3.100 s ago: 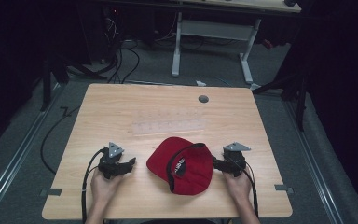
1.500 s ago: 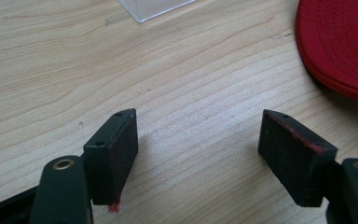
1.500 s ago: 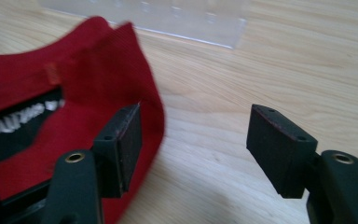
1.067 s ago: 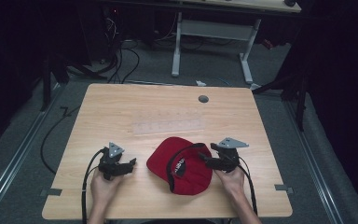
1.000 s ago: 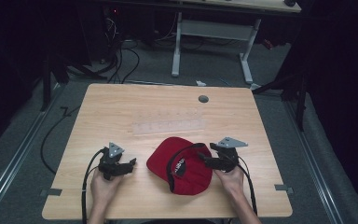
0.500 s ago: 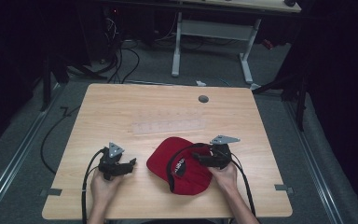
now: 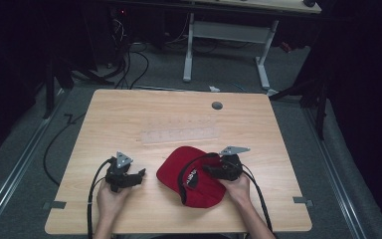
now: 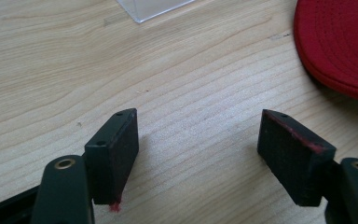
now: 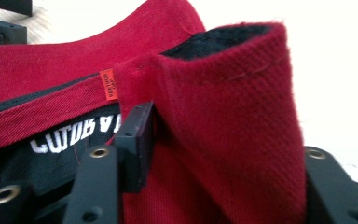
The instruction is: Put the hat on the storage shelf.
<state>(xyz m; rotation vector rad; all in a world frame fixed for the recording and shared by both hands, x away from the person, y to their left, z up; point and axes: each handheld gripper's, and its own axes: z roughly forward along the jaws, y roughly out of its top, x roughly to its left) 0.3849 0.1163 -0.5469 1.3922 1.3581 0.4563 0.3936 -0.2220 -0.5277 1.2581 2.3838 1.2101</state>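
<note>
High view
- Red cap [image 7: 191, 175]: it is being seen lying upside down on the wooden counter [image 7: 179, 114], between the two hand-held grippers, with its black inner band turned up.
- Right hand-held gripper [image 7: 210, 170]: it is being held over the near right edge of the cap, its jaws reaching into the cap's rim.
- Left hand-held gripper [image 7: 140, 174]: it is being rested on the counter just beside the cap, apart from it.
- Clear strip [image 7: 179, 134]: it is lying beyond both hand-held grippers, toward the far side of the counter.

Left gripper view
- Left hand-held gripper [image 8: 198, 135]: its jaws are being kept released, wide apart, with bare counter [image 8: 74, 70] between them.
- Cap brim [image 8: 340, 42]: it is being shown ahead and to the right of the jaws, not touching them.

Right gripper view
- Right hand-held gripper [image 9: 223, 140]: its jaws have just been closing, and a raised fold of the cap's side [image 9: 233, 116] is being caught between them.
- Inner pad [image 9: 137, 140]: it is being pressed against the fold from inside the cap.
- Outer pad: it is being hidden behind the cloth.
- White lettering [image 9: 74, 133]: it is being shown on the black inner band, left of the inner pad.
</note>
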